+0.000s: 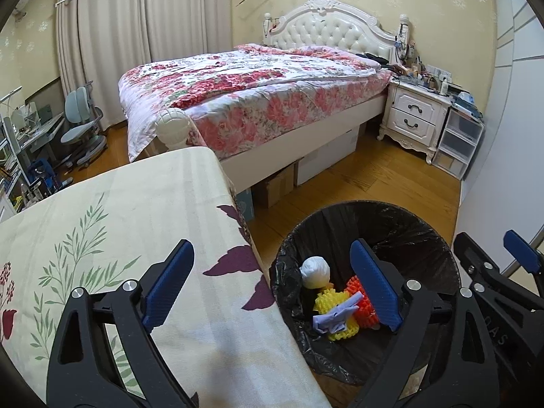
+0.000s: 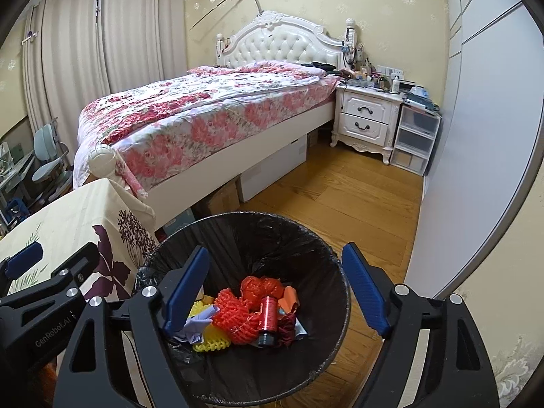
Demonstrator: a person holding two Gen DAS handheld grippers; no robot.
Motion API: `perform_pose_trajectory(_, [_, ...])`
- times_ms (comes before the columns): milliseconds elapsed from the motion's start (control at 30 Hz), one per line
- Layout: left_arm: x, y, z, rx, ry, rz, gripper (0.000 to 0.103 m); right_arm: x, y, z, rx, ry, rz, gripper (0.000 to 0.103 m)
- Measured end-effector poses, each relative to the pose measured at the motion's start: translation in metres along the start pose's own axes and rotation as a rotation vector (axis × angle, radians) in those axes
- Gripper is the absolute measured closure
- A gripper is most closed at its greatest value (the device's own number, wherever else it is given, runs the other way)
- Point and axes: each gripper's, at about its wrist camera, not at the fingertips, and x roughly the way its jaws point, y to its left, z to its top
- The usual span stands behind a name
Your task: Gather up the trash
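Note:
A round bin with a black liner (image 1: 418,224) (image 2: 306,238) stands on the floor beside the cloth-covered table (image 1: 119,210). Inside lie a white wad (image 1: 315,272), yellow foam netting (image 1: 335,306), orange-red foam netting (image 2: 238,319), crumpled lilac paper (image 2: 200,323), a red thread spool (image 2: 267,319) and an orange scrap (image 2: 289,297). My left gripper (image 1: 272,265) is open and empty, one finger over the table, the other over the bin. Above the bin's mouth my right gripper (image 2: 277,258) also stands open, holding nothing.
A bed with a floral quilt (image 2: 204,108) fills the middle of the room, cardboard boxes (image 1: 275,183) under it. A white nightstand (image 2: 367,119) and plastic drawers (image 2: 413,139) stand far right by a wardrobe (image 2: 476,136). Wooden floor (image 2: 357,204) lies beyond the bin.

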Motion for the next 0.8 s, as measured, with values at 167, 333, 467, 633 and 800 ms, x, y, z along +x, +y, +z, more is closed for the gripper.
perform_pose_trajectory(167, [-0.011,0.007,0.000,-0.013,-0.016,-0.004,0.010,-0.011,-0.002,-0.001,-0.004,-0.015,-0.030,0.019])
perform_pose_trajectory(333, [-0.027,0.016,0.000,-0.028,-0.040,-0.017,0.009,-0.023,-0.002,-0.002,0.000,-0.025,-0.048,0.018])
perform_pose_trajectory(467, [-0.041,0.020,-0.001,-0.031,-0.056,-0.024,0.009,-0.034,-0.001,-0.003,0.002,-0.030,-0.045,0.018])
perform_pose_trajectory(633, [-0.056,0.028,-0.007,-0.044,-0.070,-0.028,0.008,-0.049,0.004,-0.008,-0.005,-0.036,-0.044,0.018])
perform_pose_trajectory(800, [-0.073,0.034,-0.016,-0.042,-0.081,-0.026,0.008,-0.064,0.007,-0.015,-0.010,-0.043,-0.034,0.017])
